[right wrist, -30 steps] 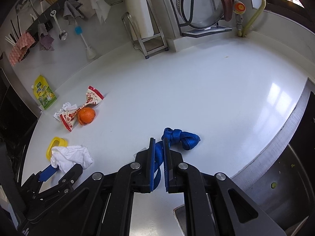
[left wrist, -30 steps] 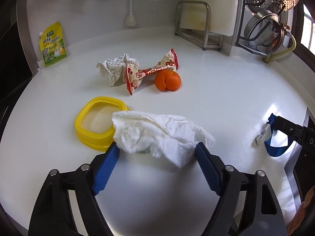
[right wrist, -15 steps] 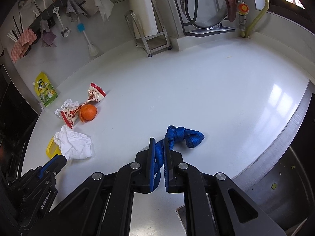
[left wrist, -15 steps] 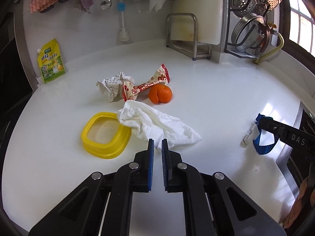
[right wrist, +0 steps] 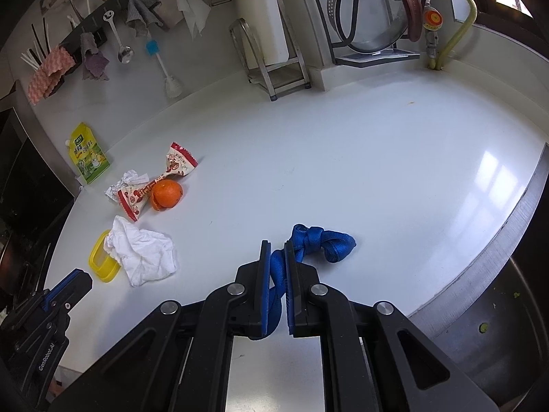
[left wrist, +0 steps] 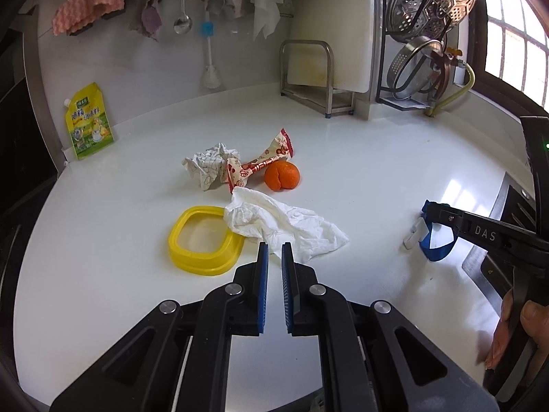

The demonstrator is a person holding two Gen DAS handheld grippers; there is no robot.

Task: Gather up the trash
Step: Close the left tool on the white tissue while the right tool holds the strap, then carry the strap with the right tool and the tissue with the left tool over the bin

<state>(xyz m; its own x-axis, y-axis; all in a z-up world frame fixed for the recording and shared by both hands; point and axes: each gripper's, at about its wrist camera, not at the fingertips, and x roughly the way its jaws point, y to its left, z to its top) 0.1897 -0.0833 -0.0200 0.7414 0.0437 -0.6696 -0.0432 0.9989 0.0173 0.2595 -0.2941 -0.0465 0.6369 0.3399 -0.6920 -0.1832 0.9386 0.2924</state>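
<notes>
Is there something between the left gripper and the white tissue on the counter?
Nothing visible. The left gripper is shut, just short of the tissue, with only bare counter between. The yellow lid lies to its left, under the tissue's far corner.

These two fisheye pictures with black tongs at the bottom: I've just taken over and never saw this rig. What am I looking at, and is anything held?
No robot arm here: a person holds a black hand-held two-finger gripper in each hand, with a camera on each looking forward along its blue-padded jaws. One picture is from the left gripper, the other from the right gripper.

On the white kitchen counter lie a crumpled white paper towel draped partly over a yellow plastic ring-shaped lid, a crumpled patterned paper ball, a red-and-white candy wrapper and an orange mandarin.

The right gripper's jaws are shut on a knotted blue fabric strap. The left gripper's jaws are nearly closed at the towel's near edge; whether they pinch it I cannot tell.
</notes>
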